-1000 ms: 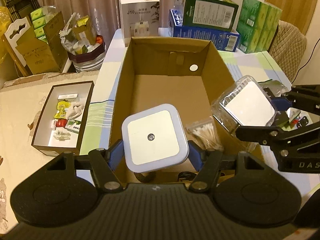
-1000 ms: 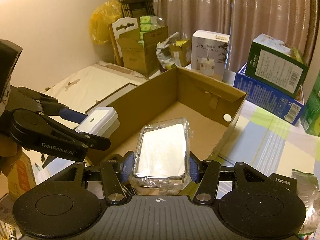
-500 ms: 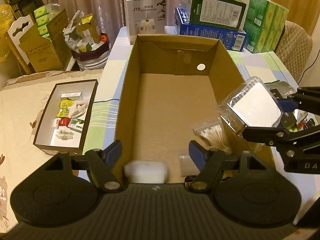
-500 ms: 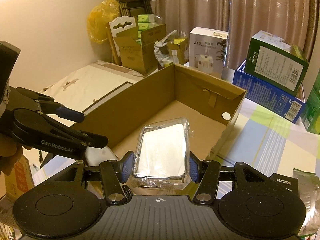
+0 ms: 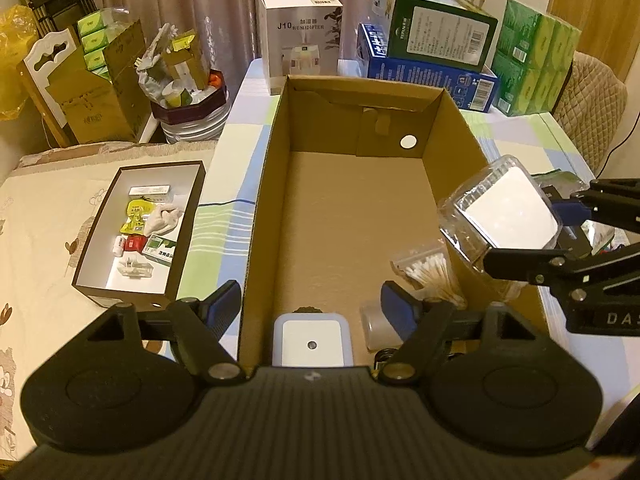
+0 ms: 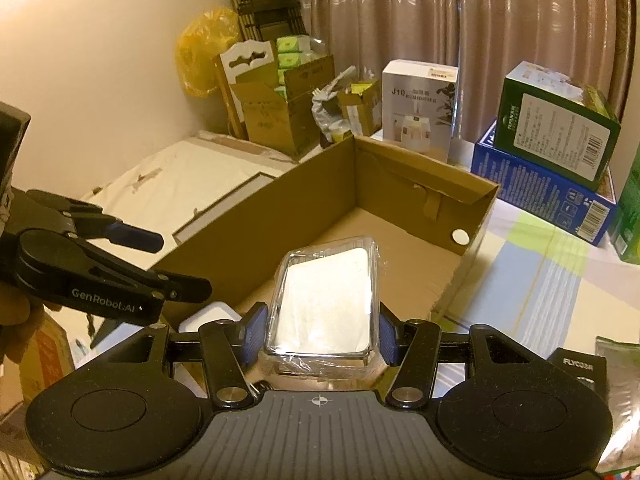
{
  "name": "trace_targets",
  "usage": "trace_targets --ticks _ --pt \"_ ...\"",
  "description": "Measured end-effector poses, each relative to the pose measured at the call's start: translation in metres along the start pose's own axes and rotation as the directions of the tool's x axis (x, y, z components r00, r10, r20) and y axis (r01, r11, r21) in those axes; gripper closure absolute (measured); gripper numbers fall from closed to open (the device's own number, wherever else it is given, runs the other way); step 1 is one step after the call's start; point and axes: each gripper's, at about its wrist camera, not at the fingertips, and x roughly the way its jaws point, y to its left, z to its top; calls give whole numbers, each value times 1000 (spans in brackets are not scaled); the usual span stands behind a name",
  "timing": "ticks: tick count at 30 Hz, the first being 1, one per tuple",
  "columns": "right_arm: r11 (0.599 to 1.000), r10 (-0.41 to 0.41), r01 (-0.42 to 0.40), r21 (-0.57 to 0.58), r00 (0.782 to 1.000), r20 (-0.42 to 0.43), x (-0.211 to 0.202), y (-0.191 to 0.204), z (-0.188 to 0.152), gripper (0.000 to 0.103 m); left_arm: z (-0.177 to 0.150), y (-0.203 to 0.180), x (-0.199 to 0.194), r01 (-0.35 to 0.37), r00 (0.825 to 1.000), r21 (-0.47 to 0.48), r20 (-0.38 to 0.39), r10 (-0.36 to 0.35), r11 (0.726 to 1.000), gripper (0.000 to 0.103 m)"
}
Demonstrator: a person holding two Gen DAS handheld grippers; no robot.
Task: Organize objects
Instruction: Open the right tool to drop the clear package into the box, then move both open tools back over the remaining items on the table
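Note:
An open cardboard box (image 5: pixel 260 216) stands on the striped tablecloth. A white square device (image 5: pixel 312 344) with a small centre dot lies flat on the box floor at the near end. My left gripper (image 5: pixel 311 300) hangs above it, its jaws opening with nothing between the pads. A pack of cotton swabs (image 5: pixel 430 270) and a small translucent container (image 5: pixel 372 328) lie in the box's near right corner. Over the box's right wall, my right gripper (image 6: pixel 322 316) is shut on a clear plastic case (image 6: pixel 326 300) with white contents. The left gripper (image 6: pixel 180 264) also shows at the left of the right wrist view.
A shallow dark tray (image 5: pixel 188 224) of small items lies left of the box. Behind it stand a white humidifier carton (image 5: pixel 300 40), stacked blue and green cartons (image 5: pixel 428 52) and green tissue packs (image 5: pixel 536 60). A black FLYCO item (image 6: pixel 576 364) lies right of the box.
My left gripper opened and let go of the white square device, which dropped to the box floor at the near end. The right gripper kept still with its clear case.

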Motion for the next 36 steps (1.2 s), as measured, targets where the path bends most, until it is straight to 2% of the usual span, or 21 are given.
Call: trace_targets --ticks 2,3,11,19,25,36 --pt "1000 10 -10 -2 1000 21 -2 0 0 38 0 1 -1 0 1000 -2 4 0 1000 27" --pt "1000 9 -8 -4 1000 30 -3 0 0 37 0 2 -1 1 1000 -6 5 -1 1000 27" --pt "999 -43 42 25 999 17 -16 -9 -11 37 -7 5 -8 9 1000 -45 13 -9 999 26" --pt "994 -62 60 88 998 19 -48 -15 -28 37 -15 -7 -23 17 999 -68 33 -15 998 23" --pt "991 -78 73 114 996 35 -79 -13 -39 36 -21 -24 -43 28 998 -84 52 -24 996 21" --pt "975 -148 136 174 988 54 -141 -17 -73 33 -30 -66 -82 60 993 -96 111 -49 994 12"
